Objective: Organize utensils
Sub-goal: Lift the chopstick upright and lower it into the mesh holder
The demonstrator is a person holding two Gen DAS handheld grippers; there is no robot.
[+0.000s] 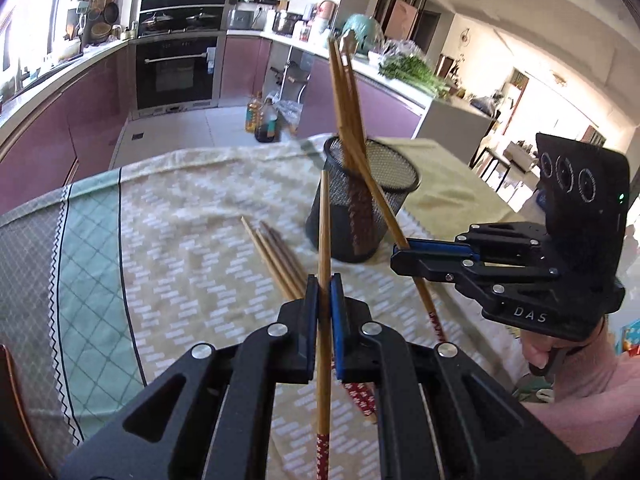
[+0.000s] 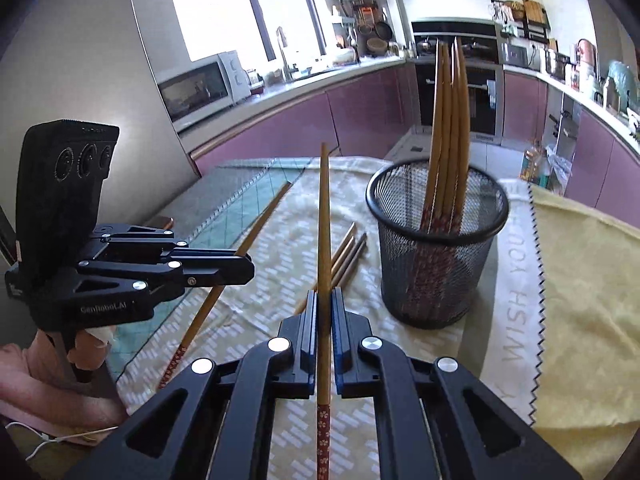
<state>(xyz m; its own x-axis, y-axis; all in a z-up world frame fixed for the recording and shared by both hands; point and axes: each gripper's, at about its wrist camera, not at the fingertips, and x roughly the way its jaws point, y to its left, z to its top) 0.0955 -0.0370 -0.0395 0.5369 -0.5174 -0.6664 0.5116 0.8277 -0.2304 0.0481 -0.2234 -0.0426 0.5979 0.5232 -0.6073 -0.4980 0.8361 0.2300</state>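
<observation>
Both sets of fingers clenched, each on a single chopstick. My left gripper (image 1: 325, 292) pinches its chopstick (image 1: 325, 240) partway along the shaft, bare tip pointing up and away from me, red patterned handle end trailing back under the fingers. My right gripper (image 2: 325, 304) grips its chopstick (image 2: 324, 220) the same way, tip forward and up, patterned end behind. The mesh holder (image 2: 436, 248) stands upright on the cloth-covered worktop (image 2: 580, 280), with several chopsticks already in it, tips up. Relation that matters: from the right fingers the holder lies ahead and to the right, fairly near; from the left fingers the holder (image 1: 362, 208) is also ahead and to the right, but the right gripper sits between the left and that side, so I judge the right hand has the clearer line in. Both held sticks lean tip-up, roughly matching those in the holder, handle end lowest. To drop in, I would need the handle end over the rim. A few loose chopsticks (image 1: 276, 260) lie flat on the cloth just beside the holder, not yet collected.
</observation>
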